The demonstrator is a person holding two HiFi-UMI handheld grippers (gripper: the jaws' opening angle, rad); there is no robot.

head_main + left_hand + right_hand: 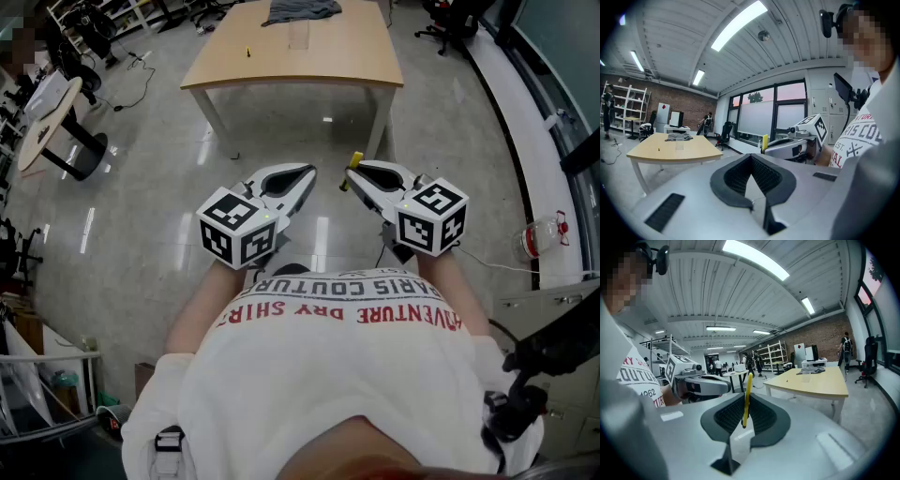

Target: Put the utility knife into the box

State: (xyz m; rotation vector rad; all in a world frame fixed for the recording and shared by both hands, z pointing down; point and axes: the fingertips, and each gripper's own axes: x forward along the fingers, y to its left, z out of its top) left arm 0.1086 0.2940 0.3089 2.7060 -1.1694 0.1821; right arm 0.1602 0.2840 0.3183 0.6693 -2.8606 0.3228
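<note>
Wooden table (309,61) stands well ahead of a standing person, w/ grey cloth (300,9) and small clear box (298,36) at its far end. Both grippers are held side by side in front of the body. Left gripper (307,174): jaws together, nothing btwn. Right gripper (352,174) clamps the yellow utility knife (746,399), well apart from the box.
</note>
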